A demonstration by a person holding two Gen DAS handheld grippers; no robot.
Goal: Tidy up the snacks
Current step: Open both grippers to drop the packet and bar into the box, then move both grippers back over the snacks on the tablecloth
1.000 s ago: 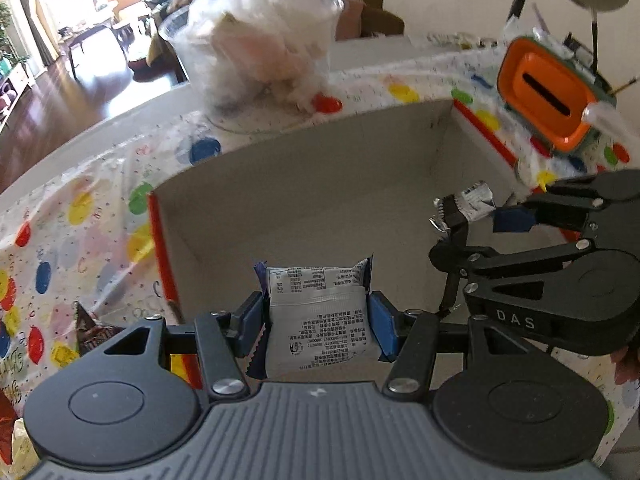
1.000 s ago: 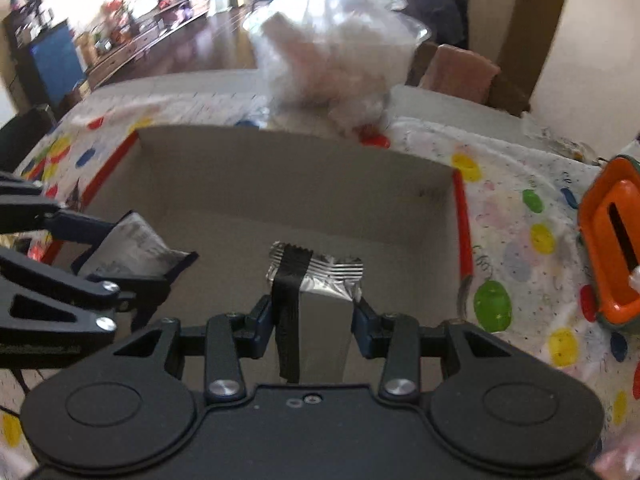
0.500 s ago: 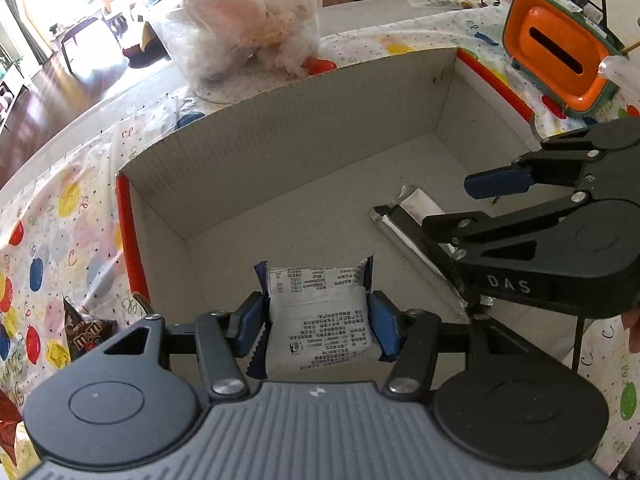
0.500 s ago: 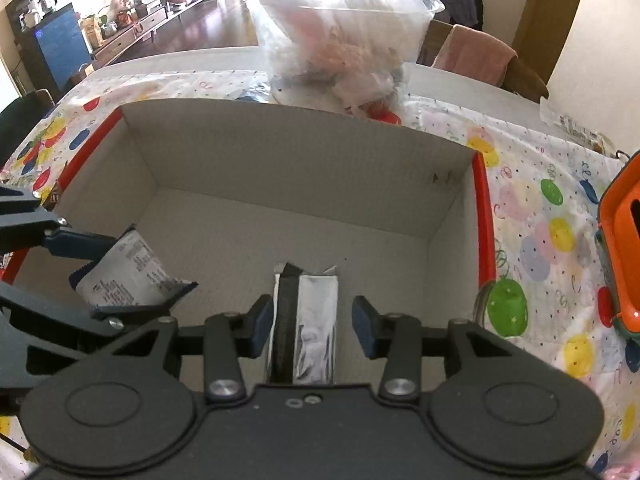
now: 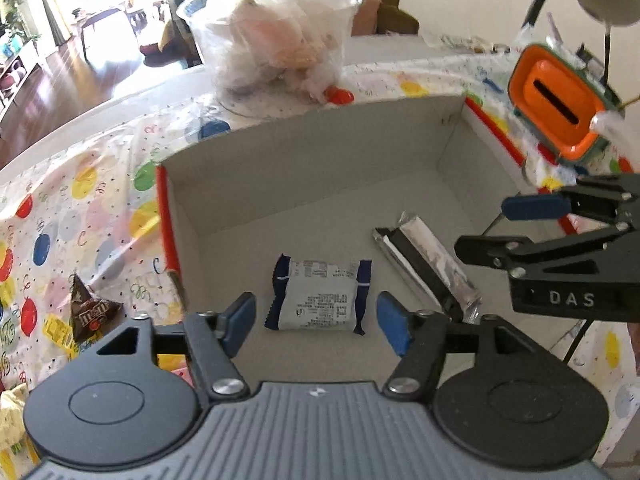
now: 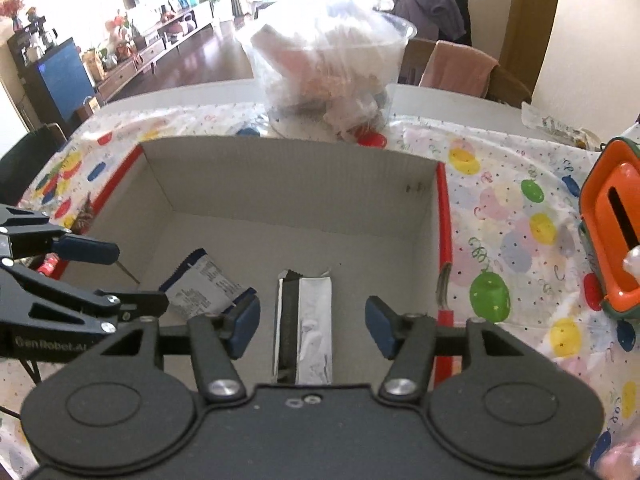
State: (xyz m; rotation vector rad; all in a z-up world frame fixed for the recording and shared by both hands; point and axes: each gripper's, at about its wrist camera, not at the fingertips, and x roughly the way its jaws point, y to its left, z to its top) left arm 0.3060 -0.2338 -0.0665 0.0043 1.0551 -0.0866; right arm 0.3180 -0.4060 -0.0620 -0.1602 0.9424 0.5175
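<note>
Both snacks lie flat on the floor of the open cardboard box (image 5: pixel 304 168), near its front wall. The white packet with dark blue ends (image 5: pixel 318 298) has its long axis running side to side in the left wrist view, printed face up. The silver bar wrapper (image 5: pixel 430 262) lies just to its right, apart from it; its long axis runs diagonally there, crimped far end toward the back wall, near end toward the front. In the right wrist view that same bar (image 6: pixel 306 328) points straight away from the camera.

The left gripper (image 5: pixel 316 322) has just been opening: its blue pads stand clear on either side of the white packet, so the packet is released. The right gripper (image 6: pixel 312 324) has likewise just been opening, and its pads stand clear on both sides of the silver bar, not pressing it.

The back half of the box floor is bare, up to the grey back wall and the red-edged side walls. Outside the box, on the spotted tablecloth (image 5: pixel 92 208), a brown candy bag (image 5: pixel 86 312) lies left of the box, a clear plastic tub (image 5: pixel 276 40) of wrapped items stands behind it, and an orange container (image 5: pixel 558 110) sits to the right.

The bar's near end is hidden behind the gripper bodies in both views. The tub's contents are blurred, and the packet's print is too small to read.
</note>
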